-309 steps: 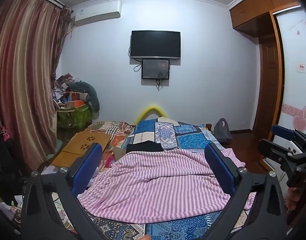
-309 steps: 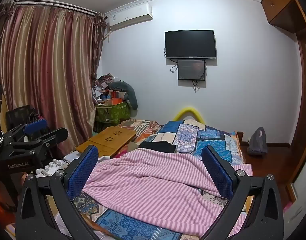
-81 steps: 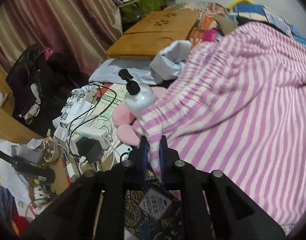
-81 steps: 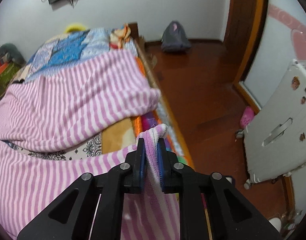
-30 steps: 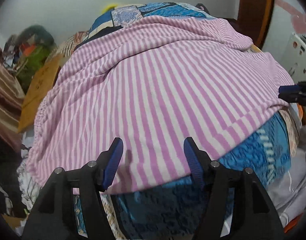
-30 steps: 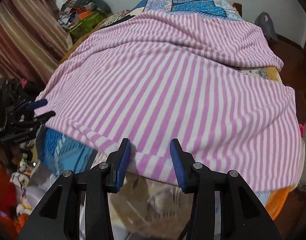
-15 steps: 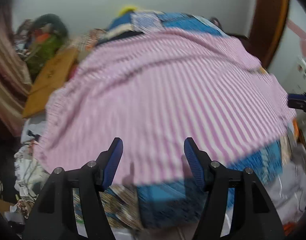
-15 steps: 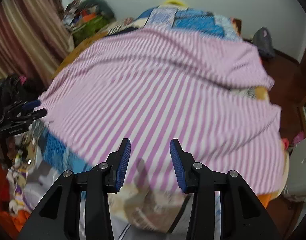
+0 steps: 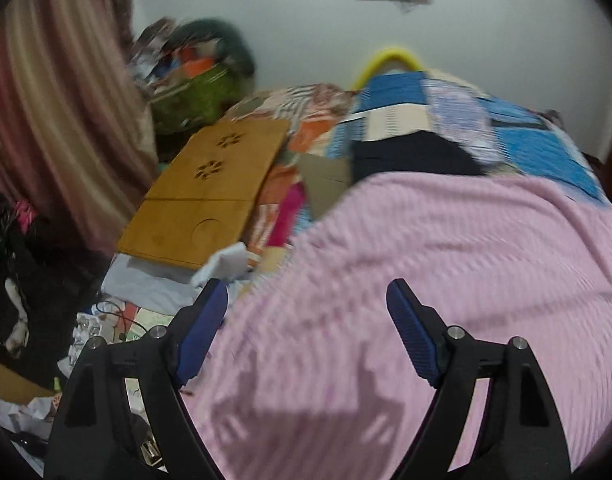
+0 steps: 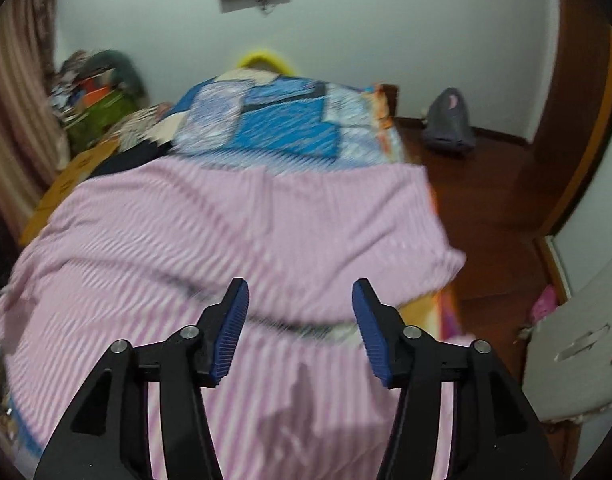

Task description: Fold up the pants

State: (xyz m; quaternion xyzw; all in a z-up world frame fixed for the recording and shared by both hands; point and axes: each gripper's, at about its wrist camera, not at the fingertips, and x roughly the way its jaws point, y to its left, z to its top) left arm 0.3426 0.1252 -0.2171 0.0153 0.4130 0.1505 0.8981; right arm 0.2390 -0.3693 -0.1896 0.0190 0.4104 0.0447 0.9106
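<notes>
The pink-and-white striped pants (image 9: pixel 446 264) lie spread across the bed, blurred by motion in both views. My left gripper (image 9: pixel 308 300) hovers over their left part with its blue pads wide apart and its jaws opening, and nothing is between them. In the right wrist view the pants (image 10: pixel 233 240) show a fold line running across the cloth. My right gripper (image 10: pixel 299 298) hangs above their near right part, jaws opening and holding nothing.
A patchwork bedspread (image 10: pixel 281 120) covers the bed beyond the pants. A wooden lap desk (image 9: pixel 209 192) and clutter with cables lie at the bed's left side, by a striped curtain (image 9: pixel 53 120). Right of the bed are a wooden floor (image 10: pixel 490 216), a grey bag (image 10: pixel 450 120) and a white appliance (image 10: pixel 586 344).
Both grippers have risen and swung, the left one toward the pants' left side, the right one toward their right side. Both sets of jaws stand wider than before.
</notes>
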